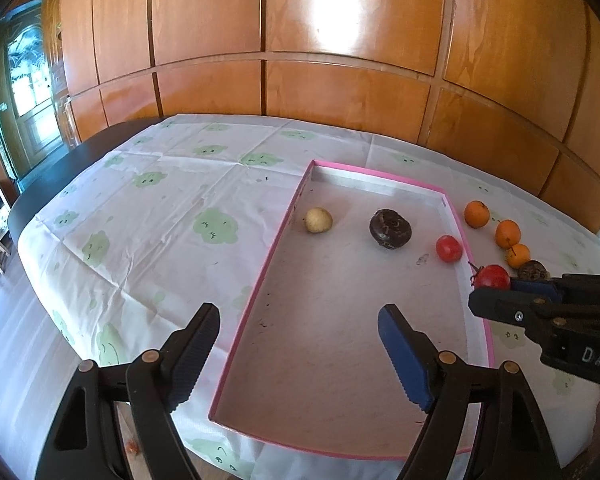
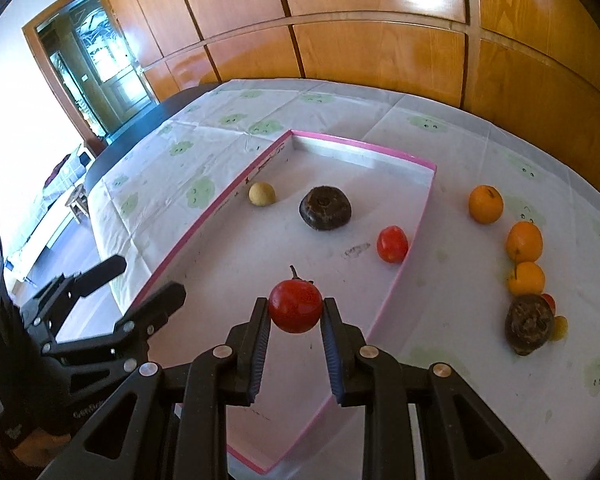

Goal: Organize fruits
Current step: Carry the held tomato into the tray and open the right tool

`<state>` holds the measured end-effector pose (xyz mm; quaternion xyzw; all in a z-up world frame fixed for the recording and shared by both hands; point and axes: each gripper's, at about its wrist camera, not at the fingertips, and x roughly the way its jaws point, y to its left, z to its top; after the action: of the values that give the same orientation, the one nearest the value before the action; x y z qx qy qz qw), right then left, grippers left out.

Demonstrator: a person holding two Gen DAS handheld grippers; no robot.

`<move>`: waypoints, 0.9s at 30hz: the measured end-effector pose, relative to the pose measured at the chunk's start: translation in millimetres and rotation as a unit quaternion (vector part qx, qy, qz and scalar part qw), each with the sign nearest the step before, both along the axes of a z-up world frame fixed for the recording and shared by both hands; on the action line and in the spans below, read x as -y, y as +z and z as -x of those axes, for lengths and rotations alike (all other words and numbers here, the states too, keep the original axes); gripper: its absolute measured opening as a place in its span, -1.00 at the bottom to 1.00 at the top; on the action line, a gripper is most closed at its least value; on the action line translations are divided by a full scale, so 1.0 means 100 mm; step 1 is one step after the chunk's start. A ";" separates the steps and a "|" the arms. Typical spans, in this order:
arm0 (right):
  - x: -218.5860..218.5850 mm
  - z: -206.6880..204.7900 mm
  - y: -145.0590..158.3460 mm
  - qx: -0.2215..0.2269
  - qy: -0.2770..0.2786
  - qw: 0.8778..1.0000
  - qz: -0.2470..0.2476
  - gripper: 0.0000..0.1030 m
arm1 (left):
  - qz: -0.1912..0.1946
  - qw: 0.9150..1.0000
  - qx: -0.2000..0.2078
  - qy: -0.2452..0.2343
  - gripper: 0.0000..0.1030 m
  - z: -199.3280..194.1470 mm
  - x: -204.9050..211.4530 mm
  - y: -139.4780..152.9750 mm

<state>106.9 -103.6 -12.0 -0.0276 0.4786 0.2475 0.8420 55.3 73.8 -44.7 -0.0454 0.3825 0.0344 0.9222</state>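
Wood-panelled wall behind a table covered with a white cloth printed with green cloud faces. On the cloth lies a shallow pink-rimmed tray.

Inside the tray, well apart from one another: a dark brown wrinkled fruit near the middle, a red fruit close to the right rim, and a small pale yellow fruit just beside the left rim.

Outside the tray, on the cloth to its right: three orange fruits in a curved row, then a second dark brown fruit, with small red and yellow fruits partly hidden behind it.

Right gripper: clamped on a stemmed red fruit, which sits between the two fingertips, touching both pads, held above the tray floor near its right rim.

Left gripper: jaws spread wide with nothing between them, held over the near left rim of the tray, well apart from every fruit; also seen at the left edge of the right wrist view.
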 end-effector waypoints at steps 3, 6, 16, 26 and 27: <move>-0.03 -0.04 -0.01 0.001 -0.006 1.000 0.000 -0.50 | 0.002 1.000 0.000 0.003 0.59 0.01 -0.03 0.00; -0.05 -0.08 -0.03 -0.002 -0.010 1.000 0.001 -0.50 | 0.003 1.000 0.001 0.006 0.59 0.01 -0.04 0.00; -0.05 -0.20 -0.20 -0.016 -0.036 0.999 0.001 -0.38 | 0.003 1.000 -0.001 0.009 0.59 0.00 -0.07 -0.01; 0.09 0.00 -0.08 0.016 -0.049 0.999 0.009 -0.36 | 0.003 1.000 0.002 -0.012 0.59 0.01 -0.05 0.00; 0.10 0.02 -0.06 0.021 -0.049 0.998 0.012 -0.36 | 0.002 1.000 0.003 -0.014 0.59 0.01 -0.04 0.01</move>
<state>105.0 -113.2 -17.7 -0.0191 0.4642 0.1993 0.8628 53.9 77.9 -43.7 -0.0424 0.3800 0.0207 0.9238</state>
